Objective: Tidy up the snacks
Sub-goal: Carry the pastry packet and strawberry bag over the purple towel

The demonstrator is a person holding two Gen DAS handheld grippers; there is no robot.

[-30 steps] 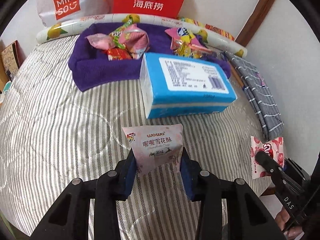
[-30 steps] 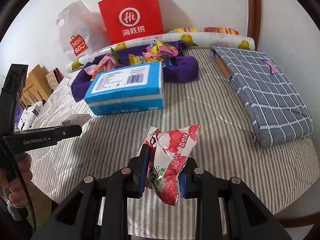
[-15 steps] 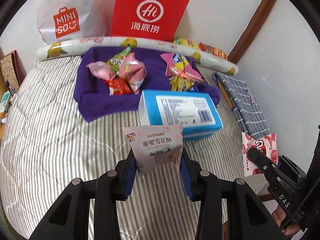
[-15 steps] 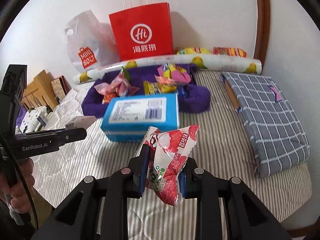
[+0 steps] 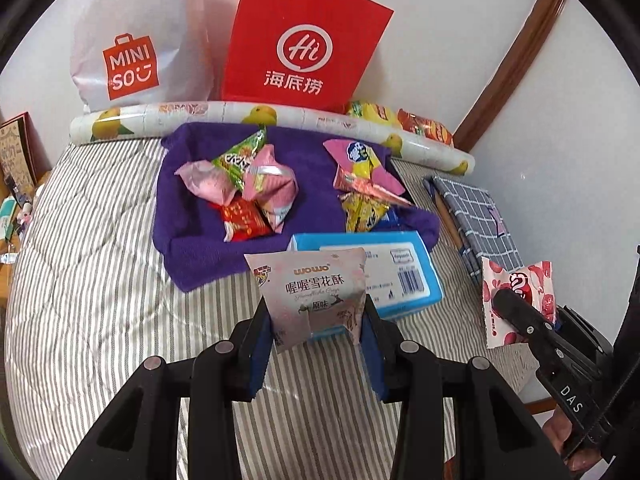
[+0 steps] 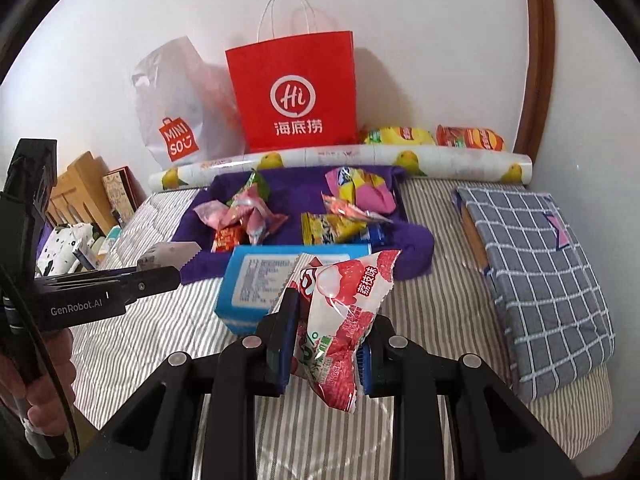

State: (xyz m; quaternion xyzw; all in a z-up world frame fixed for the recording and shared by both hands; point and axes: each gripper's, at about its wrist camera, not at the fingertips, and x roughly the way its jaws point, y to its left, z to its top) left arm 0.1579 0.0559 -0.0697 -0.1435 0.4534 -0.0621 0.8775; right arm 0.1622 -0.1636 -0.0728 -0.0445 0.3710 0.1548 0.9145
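1. Two snack piles already lie on the purple towel (image 5: 192, 240); sorting looks well along.
2. Left gripper (image 5: 316, 344) clamps a pale pink packet (image 5: 310, 296); right gripper (image 6: 326, 354) clamps a lychee packet (image 6: 340, 312); both held above the striped bed (image 5: 100, 280), unplaced.

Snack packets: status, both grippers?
Left gripper shut on pink wowo packet. Right gripper shut on red lychee packet. Blue tissue box sits before purple towel.

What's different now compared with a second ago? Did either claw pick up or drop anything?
Nothing picked up or dropped. Both grippers have pulled back and risen from the bed, so the blue box looks farther off. The left gripper still clamps the pink snack packet; the right gripper still clamps the red lychee packet.
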